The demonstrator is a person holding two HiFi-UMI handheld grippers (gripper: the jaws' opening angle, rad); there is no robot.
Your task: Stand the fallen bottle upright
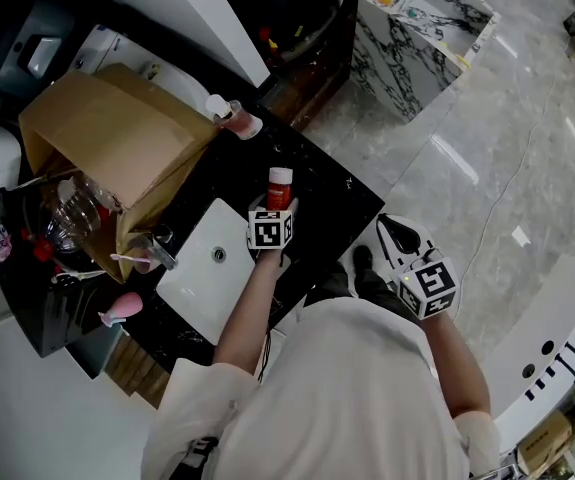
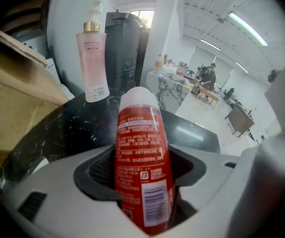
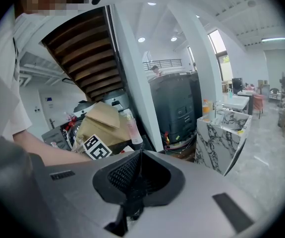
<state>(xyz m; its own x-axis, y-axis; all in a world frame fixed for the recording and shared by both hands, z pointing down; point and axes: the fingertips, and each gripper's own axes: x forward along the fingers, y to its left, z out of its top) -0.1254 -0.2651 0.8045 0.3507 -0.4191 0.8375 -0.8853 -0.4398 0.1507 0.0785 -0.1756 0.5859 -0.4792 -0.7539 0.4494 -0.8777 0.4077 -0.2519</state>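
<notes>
A red bottle (image 2: 141, 167) with a white cap lies lengthwise between the jaws of my left gripper (image 2: 142, 185), cap end pointing away from me. The pads press on its sides, so the gripper is shut on it. In the head view the red bottle (image 1: 280, 190) sticks out past the left gripper (image 1: 277, 211) over the black counter (image 1: 322, 183). Whether its base touches the counter I cannot tell. My right gripper (image 1: 397, 233) hangs off the counter's right edge, away from the bottle. In the right gripper view that gripper (image 3: 136, 180) has its jaws together with nothing between them.
A pink pump bottle (image 2: 92, 63) stands upright at the back of the counter, next to an open cardboard box (image 1: 117, 133). A white basin (image 1: 207, 268) lies left of my left arm. A marble block (image 1: 422, 33) stands on the floor beyond.
</notes>
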